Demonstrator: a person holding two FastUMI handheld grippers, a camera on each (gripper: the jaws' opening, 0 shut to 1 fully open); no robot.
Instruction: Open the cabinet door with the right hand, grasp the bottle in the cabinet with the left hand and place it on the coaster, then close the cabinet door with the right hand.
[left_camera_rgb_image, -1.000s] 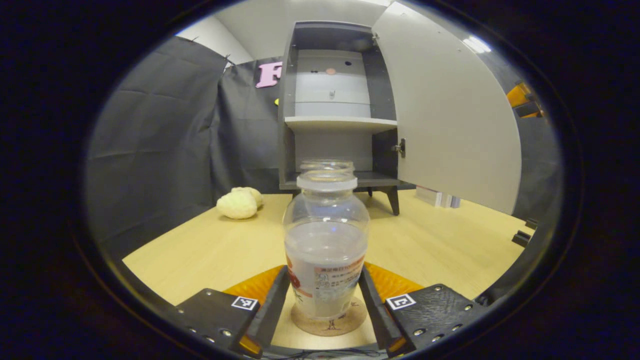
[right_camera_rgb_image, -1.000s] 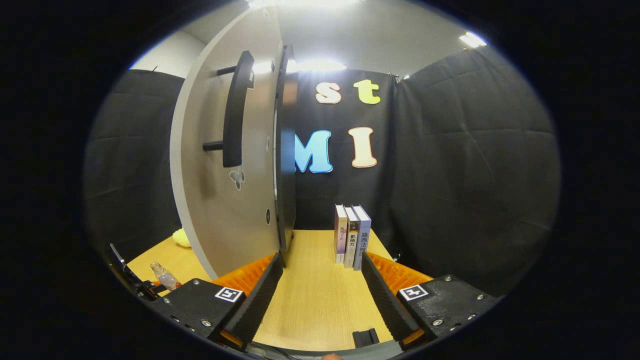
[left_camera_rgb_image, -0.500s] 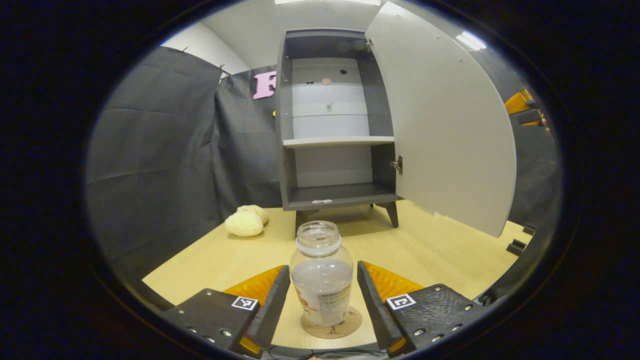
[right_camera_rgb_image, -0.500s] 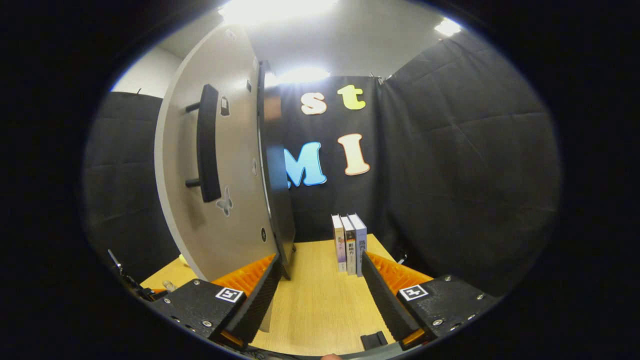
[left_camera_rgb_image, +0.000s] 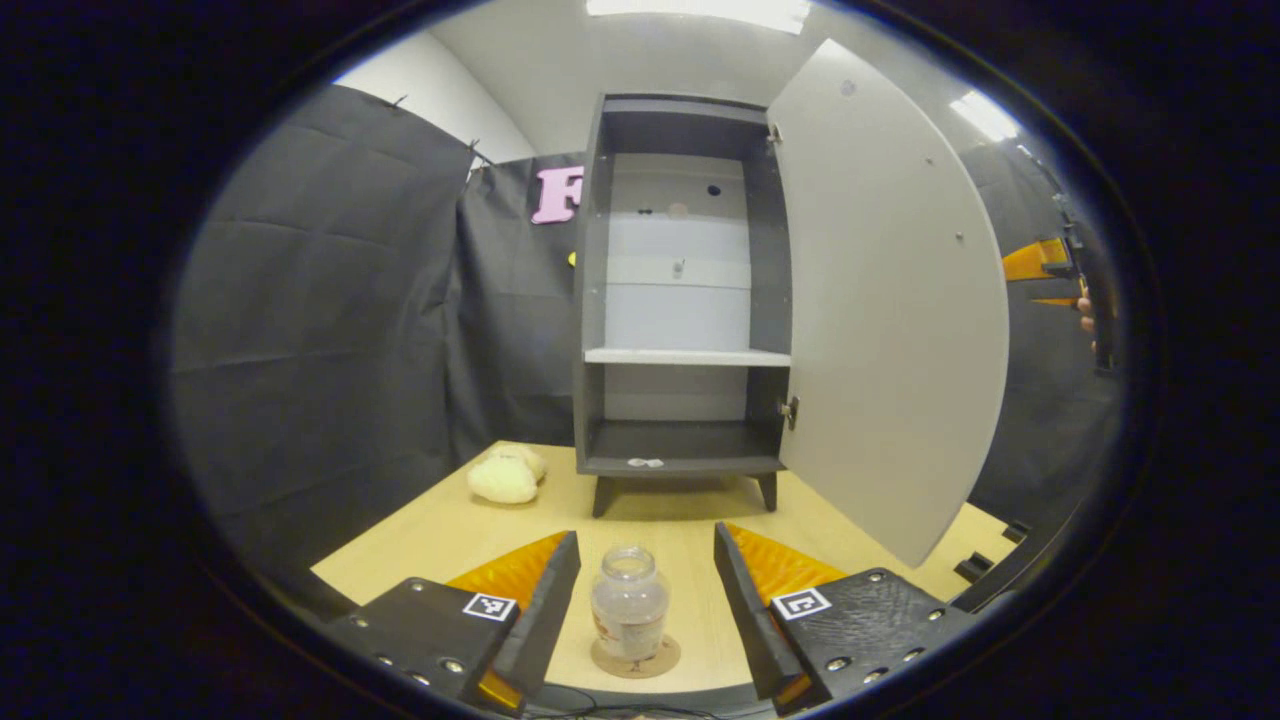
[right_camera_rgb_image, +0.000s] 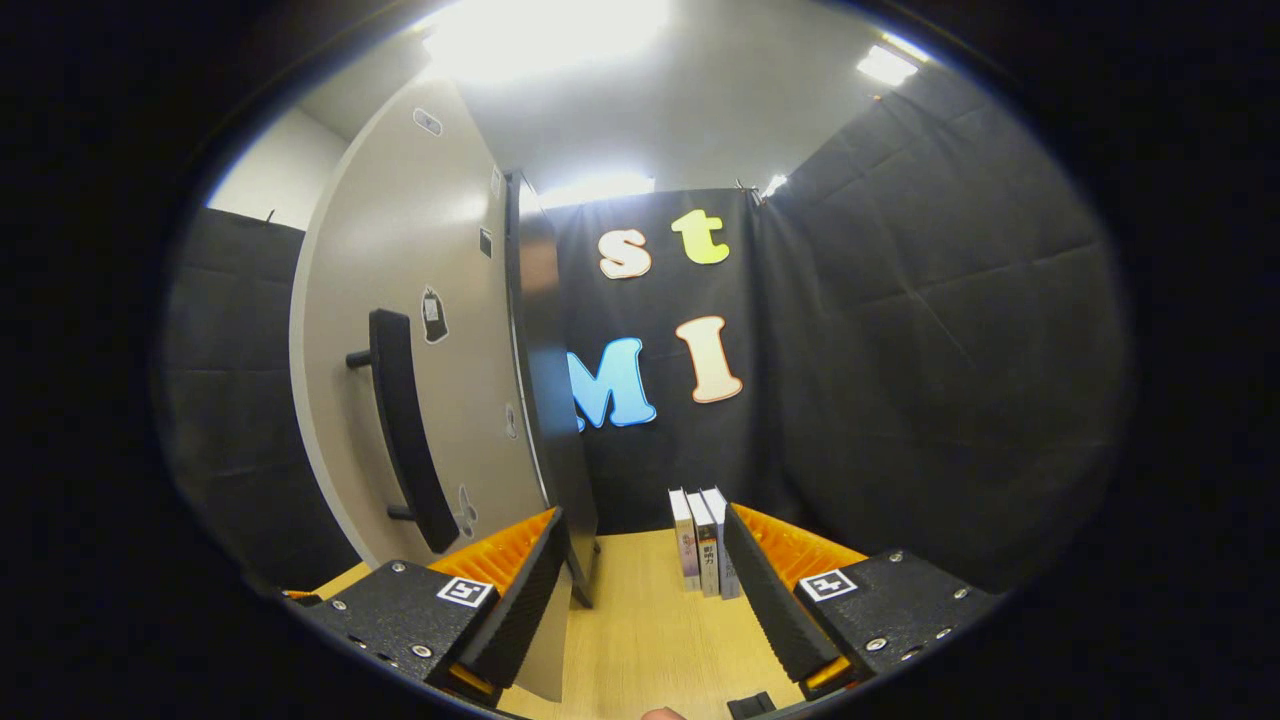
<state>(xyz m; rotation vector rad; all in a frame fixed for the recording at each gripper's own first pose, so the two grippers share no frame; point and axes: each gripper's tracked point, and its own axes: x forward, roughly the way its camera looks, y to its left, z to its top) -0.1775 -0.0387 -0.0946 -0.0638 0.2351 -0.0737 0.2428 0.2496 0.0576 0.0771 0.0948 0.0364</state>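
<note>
In the left gripper view a clear bottle (left_camera_rgb_image: 628, 605) with a label stands upright on a round cork coaster (left_camera_rgb_image: 636, 659) on the wooden table. My left gripper (left_camera_rgb_image: 640, 610) is open, raised above and behind the bottle, fingers apart and not touching it. Beyond it the grey cabinet (left_camera_rgb_image: 683, 300) stands with its shelves bare and its door (left_camera_rgb_image: 890, 310) swung wide to the right. In the right gripper view my right gripper (right_camera_rgb_image: 640, 590) is open and holds nothing; the door's outer face (right_camera_rgb_image: 420, 330) with its dark bar handle (right_camera_rgb_image: 405, 430) is close on the left.
A pale lumpy soft object (left_camera_rgb_image: 505, 477) lies on the table left of the cabinet. Three books (right_camera_rgb_image: 703, 540) stand upright by the booth wall right of the cabinet. The other gripper and a hand (left_camera_rgb_image: 1085, 290) show past the door's edge.
My left gripper let go of the bottle on the coaster and drew up and back. My right gripper rose; the door handle now sits lower in its view.
</note>
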